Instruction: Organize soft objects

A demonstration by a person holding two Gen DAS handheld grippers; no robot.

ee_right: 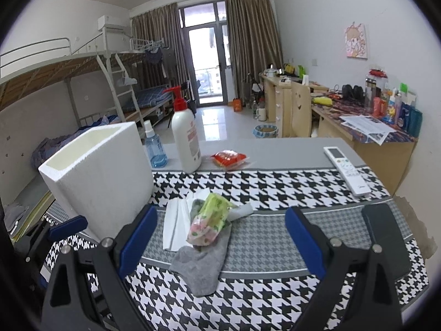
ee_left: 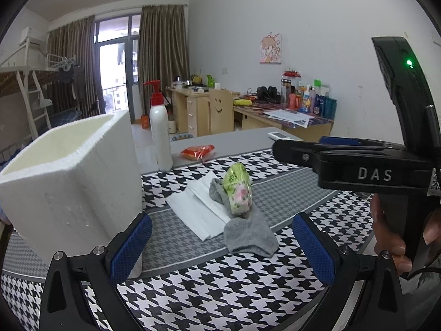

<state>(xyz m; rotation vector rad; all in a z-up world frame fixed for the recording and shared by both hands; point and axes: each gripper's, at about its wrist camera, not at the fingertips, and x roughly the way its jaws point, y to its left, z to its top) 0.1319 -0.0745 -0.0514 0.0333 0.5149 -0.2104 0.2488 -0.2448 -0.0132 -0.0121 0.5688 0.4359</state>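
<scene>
On the houndstooth mat, approx. centre, lies the soft-item pile: grey sock flat on the mat, green/floral tissue pack resting on top of the sock's far part, white folded tissue partly under both, on the side toward the foam box. Same pile in left wrist view: grey sock, tissue pack, white tissue.

White foam box stands upright, top open, just beside the pile, w/ the tissue edge near its base; interior contents cannot be seen. In left wrist view the box fills the near-left area.

Left gripper: both blue pads spread wide, nothing between them, positioned above the mat w/ the sock in line between the fingers, not touching it. Right gripper: pads likewise spread wide, empty, sock and pack framed between the fingers, no contact. Right gripper body also shows side-on in left wrist view, w/ a hand on its handle.

Beyond the mat on the grey surface: white pump bottle, blue spray bottle beside it, red snack packet, white remote at the mat's far-right edge. Black phone lies on the mat, right side
</scene>
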